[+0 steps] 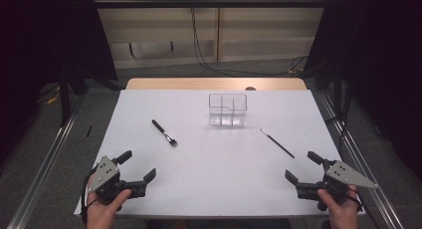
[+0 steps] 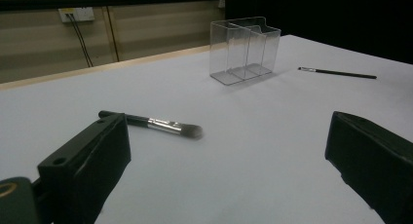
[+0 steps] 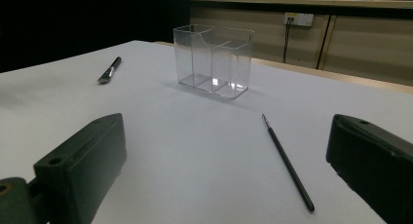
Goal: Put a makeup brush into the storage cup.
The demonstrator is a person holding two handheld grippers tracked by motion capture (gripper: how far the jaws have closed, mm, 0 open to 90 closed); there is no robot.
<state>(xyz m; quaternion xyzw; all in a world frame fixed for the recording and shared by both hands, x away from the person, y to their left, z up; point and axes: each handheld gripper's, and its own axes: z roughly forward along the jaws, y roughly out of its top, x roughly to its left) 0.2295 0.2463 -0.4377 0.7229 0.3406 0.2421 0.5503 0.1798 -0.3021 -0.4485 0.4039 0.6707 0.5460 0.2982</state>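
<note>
A clear plastic organiser (image 1: 227, 109) with compartments stands empty on the white table (image 1: 199, 159), toward the back centre. A thick makeup brush (image 1: 164, 133) with a black handle lies left of it, bristles toward me. A thin black brush (image 1: 277, 143) lies to the organiser's right. My left gripper (image 1: 138, 166) rests open near the front left corner, held by a hand. My right gripper (image 1: 303, 167) sits open at the front right. From the left gripper view, the thick brush (image 2: 156, 123) lies just beyond the jaws; from the right gripper view, the thin brush (image 3: 288, 162) lies between them, farther off.
The table's wooden far edge (image 1: 214, 83) shows behind the white sheet. Metal rails (image 1: 348, 139) run along both sides of the table. Cables (image 1: 209, 64) trail over the floor behind. Bare white surface stretches between the two grippers.
</note>
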